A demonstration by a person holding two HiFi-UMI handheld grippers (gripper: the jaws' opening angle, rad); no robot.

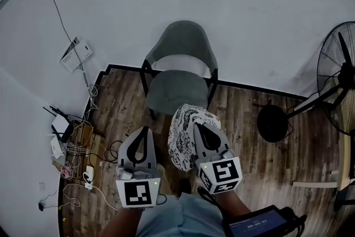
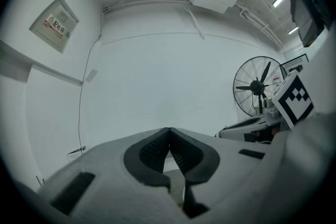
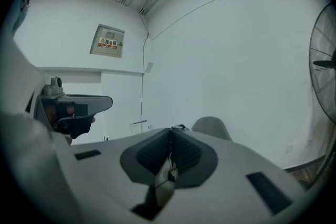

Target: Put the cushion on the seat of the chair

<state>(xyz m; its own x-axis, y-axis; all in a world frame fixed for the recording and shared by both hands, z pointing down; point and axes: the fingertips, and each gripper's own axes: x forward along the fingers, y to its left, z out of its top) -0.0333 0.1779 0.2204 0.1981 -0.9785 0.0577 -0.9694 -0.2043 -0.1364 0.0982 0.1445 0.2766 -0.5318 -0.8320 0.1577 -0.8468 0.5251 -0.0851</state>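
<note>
Right of the chair [image 1: 180, 72], the fan [image 1: 339, 72] is cut off by the head view's edge. In front of the chair, the right claw [image 1: 197, 127] covers part of the cushion [image 1: 183, 136]. In the right gripper view only the chair's backrest top clears the claw. Print on the wall notice [image 3: 107, 41], left of the chair, is too small to read.

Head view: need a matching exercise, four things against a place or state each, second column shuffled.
1. cushion
2. chair
3. fan
4. left gripper

a. nothing on it
b. jaws shut, nothing between them
c. clamped in the right gripper
d. at the view's right edge

Pairs: 1-c, 2-a, 3-d, 4-b
</note>
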